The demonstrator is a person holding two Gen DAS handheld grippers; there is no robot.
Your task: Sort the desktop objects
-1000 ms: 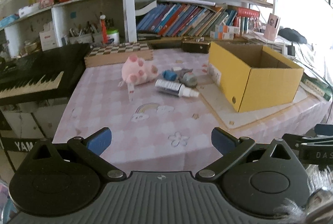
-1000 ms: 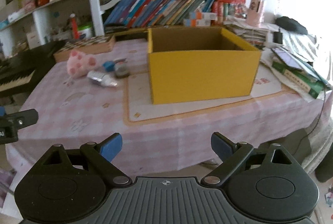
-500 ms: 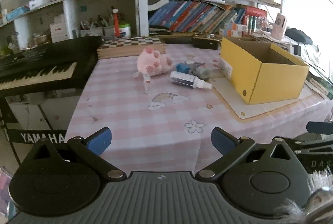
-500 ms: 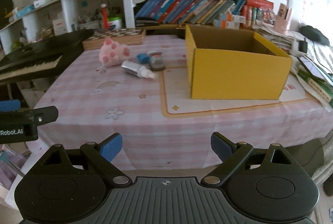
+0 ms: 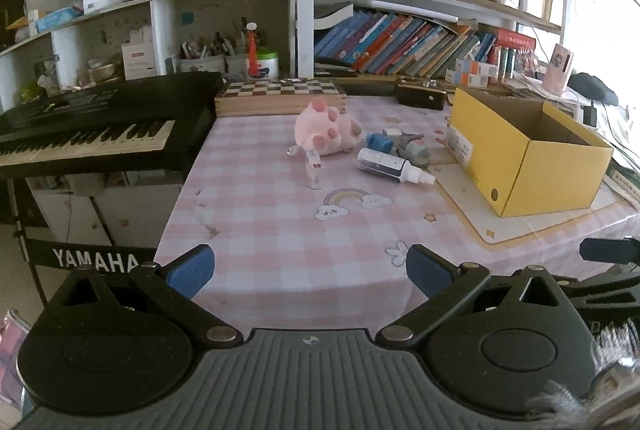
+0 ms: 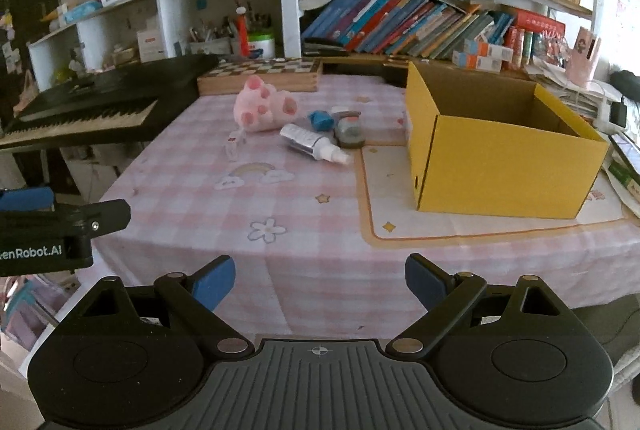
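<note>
Pink plush [image 5: 326, 128] lies paws-up on worktop [image 5: 280, 230]; white spray bottle [image 5: 390, 166] on side beside it. Left gripper [image 5: 308, 268], right gripper [image 6: 318, 280] spread, empty.

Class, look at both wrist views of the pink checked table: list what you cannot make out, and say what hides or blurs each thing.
- Floor of the open yellow cardboard box: right wrist view, hidden by its near wall; left wrist view too.
- Small grey round object: too small to identify; the white spray bottle covers part of it.
- Small clear plastic item beside the pink plush toy: blurred.
- Book titles on the shelf: too small.
</note>
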